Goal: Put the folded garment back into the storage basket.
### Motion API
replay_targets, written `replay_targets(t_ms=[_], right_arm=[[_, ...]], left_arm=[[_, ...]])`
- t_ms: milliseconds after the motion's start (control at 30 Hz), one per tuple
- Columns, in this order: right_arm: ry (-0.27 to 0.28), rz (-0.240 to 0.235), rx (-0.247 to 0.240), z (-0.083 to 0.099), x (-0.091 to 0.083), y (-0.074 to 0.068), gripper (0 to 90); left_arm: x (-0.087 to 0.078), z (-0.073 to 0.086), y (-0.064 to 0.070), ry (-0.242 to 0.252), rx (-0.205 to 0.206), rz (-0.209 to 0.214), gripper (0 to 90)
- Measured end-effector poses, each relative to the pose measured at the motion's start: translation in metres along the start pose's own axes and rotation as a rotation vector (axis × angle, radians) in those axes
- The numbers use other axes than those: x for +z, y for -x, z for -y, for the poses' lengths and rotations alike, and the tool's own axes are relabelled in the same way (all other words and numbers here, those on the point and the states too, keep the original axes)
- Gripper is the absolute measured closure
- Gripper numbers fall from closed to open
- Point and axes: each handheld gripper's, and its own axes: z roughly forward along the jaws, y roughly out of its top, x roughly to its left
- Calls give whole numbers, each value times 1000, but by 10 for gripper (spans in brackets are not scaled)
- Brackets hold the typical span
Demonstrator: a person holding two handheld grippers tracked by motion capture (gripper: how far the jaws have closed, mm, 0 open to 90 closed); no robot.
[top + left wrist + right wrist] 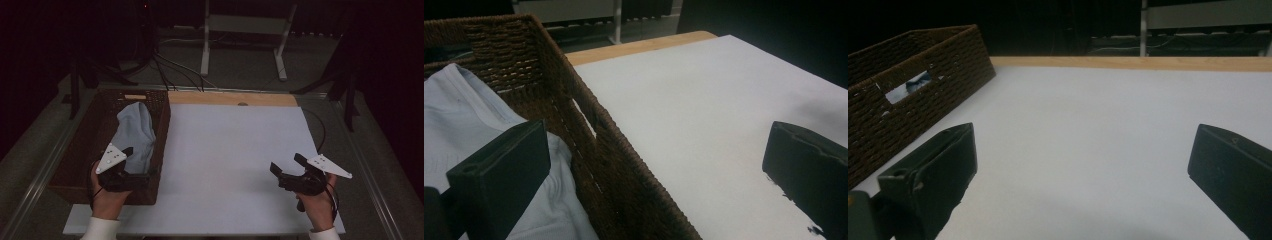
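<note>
A brown wicker basket [80, 145] stands at the table's left with a pale blue cloth [135, 130] bunched inside it. My left gripper [142, 165] is open at the basket's near right corner. In the left gripper view it [654, 175] straddles the basket wall [614, 165], one jaw over the cloth [469, 120], the other over the white sheet [704, 110]. My right gripper [286, 162] is open and empty low over the sheet at the right. In the right gripper view it [1083, 165] points toward the basket [913, 100], where the cloth [908, 87] shows through the handle slot.
The white sheet [235, 150] covers the table, with a wooden strip [230, 98] along its far edge. Behind the table stand a white metal frame [245, 30], dark stand legs [345, 85] and cables [170, 70] on the floor.
</note>
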Motion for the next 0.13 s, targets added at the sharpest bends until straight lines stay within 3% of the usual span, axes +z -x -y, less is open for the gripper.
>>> replay_targets(t_ms=[133], right_arm=[[3, 7, 10, 0, -2, 3, 0]], left_arm=[[0, 0, 0, -9, 6, -4, 4]])
